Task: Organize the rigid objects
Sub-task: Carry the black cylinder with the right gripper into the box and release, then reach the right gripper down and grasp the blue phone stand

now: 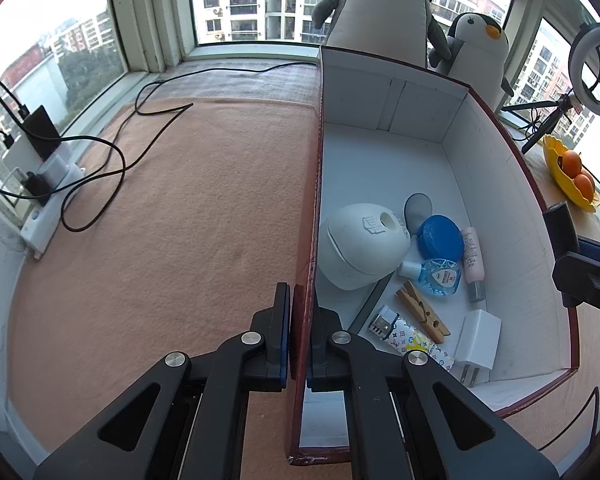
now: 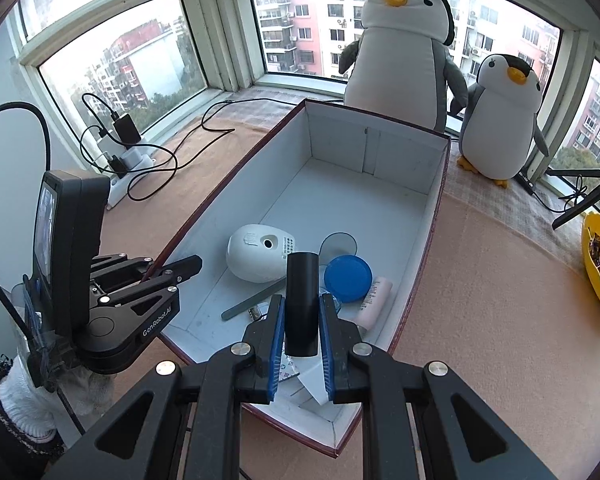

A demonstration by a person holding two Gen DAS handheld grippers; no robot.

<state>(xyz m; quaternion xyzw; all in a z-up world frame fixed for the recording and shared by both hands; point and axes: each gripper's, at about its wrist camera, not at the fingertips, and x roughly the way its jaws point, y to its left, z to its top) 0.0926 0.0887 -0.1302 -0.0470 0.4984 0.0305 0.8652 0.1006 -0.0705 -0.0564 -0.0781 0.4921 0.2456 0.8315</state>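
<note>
Step in hand: placing. Your right gripper (image 2: 301, 322) is clamped on a black cylinder (image 2: 302, 304), held upright over the near end of the box (image 2: 434, 216), above the things already inside. Your left gripper (image 1: 299, 334) has its jaws together on the box's left wall, one pad outside and one inside, which I judge is steadying the box.

Next move, as I read it: lower the cylinder to a bare patch of the box floor before you let go. The far half of the box is bare; the near half is crowded, so a release straight down would likely land it on the charger or the papers under your jaws. Keep the left clamp on the wall while you do it.

Count, inside the box:
- dome (image 1: 362, 246), white, with a round hole: 1
- blue lid (image 1: 440, 238): 1
- grey disc (image 1: 418, 208), behind the lid: 1
- dropper bottle (image 1: 436, 276), clear blue: 1
- pink tube (image 1: 472, 256): 1
- clothespin (image 1: 422, 312), wooden: 1
- lighter (image 1: 404, 334), patterned: 1
- charger (image 1: 478, 344), white: 1
- nail file (image 2: 254, 299), grey: 1

Outside the box:
- penguins: 2, large (image 2: 400, 52) and small (image 2: 502, 116)
- yellow bowl (image 2: 594, 280): 1, with at least 2 oranges
- cylinder in your right jaws: 1
</note>
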